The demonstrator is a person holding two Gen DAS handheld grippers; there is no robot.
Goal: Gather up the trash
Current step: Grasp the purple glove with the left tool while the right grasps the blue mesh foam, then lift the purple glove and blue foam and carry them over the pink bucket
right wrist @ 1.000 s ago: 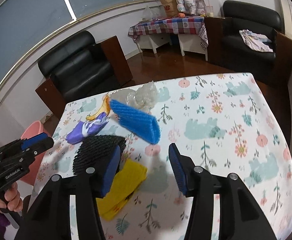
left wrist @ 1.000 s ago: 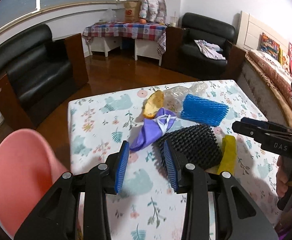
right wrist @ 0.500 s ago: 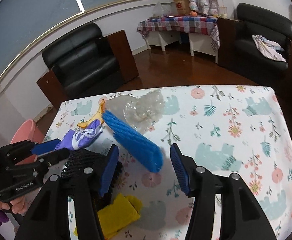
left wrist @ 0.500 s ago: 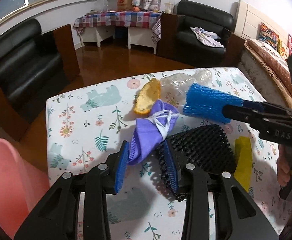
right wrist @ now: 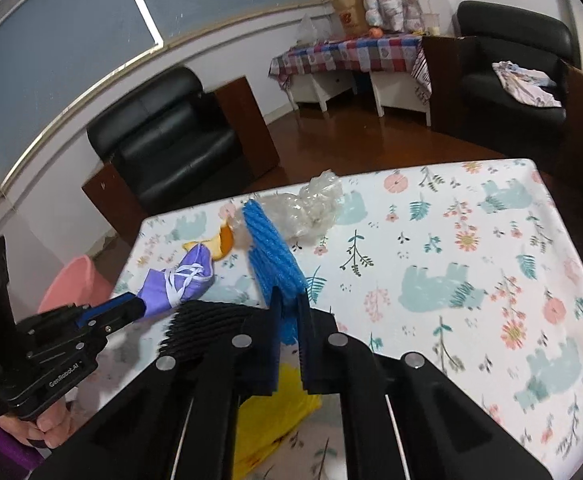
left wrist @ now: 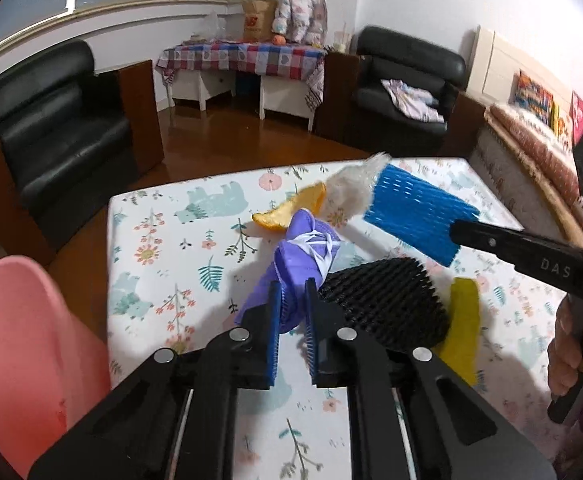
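Gripping now: purple mask [left wrist: 307, 256] pinched by left gripper [left wrist: 291, 312], blue foam net [right wrist: 271, 252] pinched by right gripper [right wrist: 289, 320], both sets of jaws having just been closing from a wide spread onto their pieces. Means two bits of trash caught at once, likely ready for lifting toward pink bin [left wrist: 23, 352] beside tabletop [left wrist: 163, 248]. Mask crumpled, white straps crossed; net ribbed, flattened. Nearby, untouched: black foam net [left wrist: 387, 300], yellow scrap [left wrist: 461, 320], orange peel [left wrist: 291, 210], clear plastic wrap [right wrist: 311, 208].
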